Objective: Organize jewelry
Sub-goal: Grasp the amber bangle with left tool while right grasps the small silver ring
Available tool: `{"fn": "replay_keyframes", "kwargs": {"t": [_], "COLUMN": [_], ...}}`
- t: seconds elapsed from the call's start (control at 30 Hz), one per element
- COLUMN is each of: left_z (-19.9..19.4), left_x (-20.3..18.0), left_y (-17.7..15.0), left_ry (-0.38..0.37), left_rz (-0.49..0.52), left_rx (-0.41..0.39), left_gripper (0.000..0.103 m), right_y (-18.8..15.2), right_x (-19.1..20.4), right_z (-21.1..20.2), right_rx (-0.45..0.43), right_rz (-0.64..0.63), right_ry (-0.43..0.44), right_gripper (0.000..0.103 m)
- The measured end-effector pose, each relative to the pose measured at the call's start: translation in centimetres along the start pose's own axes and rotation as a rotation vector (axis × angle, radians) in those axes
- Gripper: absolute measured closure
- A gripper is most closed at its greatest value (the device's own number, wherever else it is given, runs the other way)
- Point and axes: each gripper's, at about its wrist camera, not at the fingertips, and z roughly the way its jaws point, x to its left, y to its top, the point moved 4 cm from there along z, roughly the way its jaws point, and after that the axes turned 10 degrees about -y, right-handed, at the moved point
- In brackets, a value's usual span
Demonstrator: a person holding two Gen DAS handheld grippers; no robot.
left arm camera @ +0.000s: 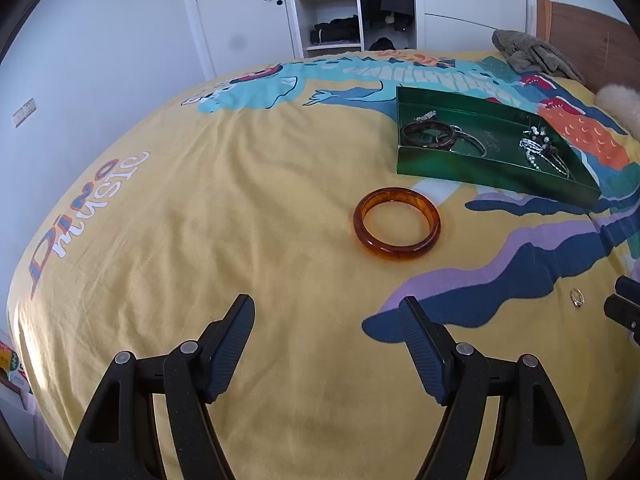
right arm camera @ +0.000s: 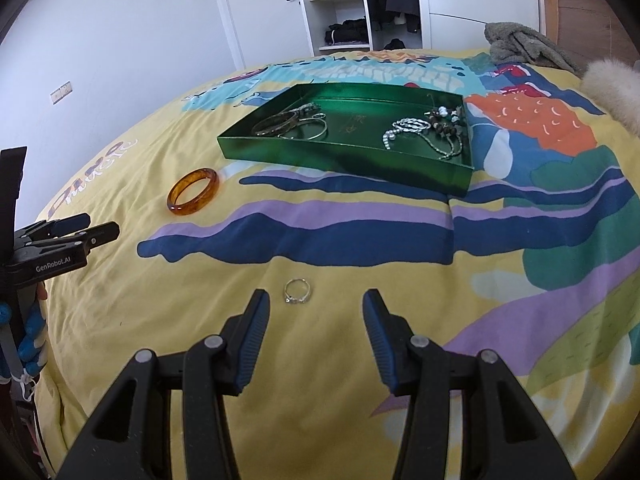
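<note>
An amber bangle (left arm camera: 397,227) lies on the yellow bedspread ahead of my open, empty left gripper (left arm camera: 328,312); it also shows in the right wrist view (right arm camera: 193,191). A small silver ring (right arm camera: 297,291) lies just ahead of my open, empty right gripper (right arm camera: 316,304), nearer its left finger; it also shows in the left wrist view (left arm camera: 576,298). A green tray (left arm camera: 440,168) (right arm camera: 344,160) beyond holds a dark bangle (left arm camera: 428,135), thin hoops and silver chains (right arm camera: 416,128).
A grey cloth (right arm camera: 520,44) and a fluffy cream item (right arm camera: 616,88) lie at the bed's far right. An open wardrobe (left arm camera: 332,4) and a white door stand behind the bed. My left gripper shows at the left edge of the right wrist view (right arm camera: 68,240).
</note>
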Motion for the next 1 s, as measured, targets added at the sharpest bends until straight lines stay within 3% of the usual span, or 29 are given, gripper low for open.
{"fn": "replay_keyframes", "kwargs": {"t": [0.33,0.43,0.73,1.0], "left_z": [3.8,5.1,7.8,10.2], "left_x": [0.2,0.1,0.9,0.3], "left_y": [3.5,3.8,4.7,4.3], "left_ry": [-0.039,-0.049,-0.067,-0.082], "left_rz": [-0.014,-0.012,-0.055,-0.044], "left_rx": [0.024,0.042,0.073,0.125], "left_gripper": [0.034,0.039,0.045,0.062], "right_y": [-0.1,0.0,-0.2,-0.6], "right_x": [1.3,1.5,2.6,2.7], "right_z": [2.8,3.2,4.2,5.1], "right_rx": [0.035,0.034,0.056,0.075], "right_rz": [-0.053,-0.06,-0.114,-0.118], "right_ry": [0.038,0.043,0.047,0.062], "right_gripper": [0.057,0.065,0.074,0.08]}}
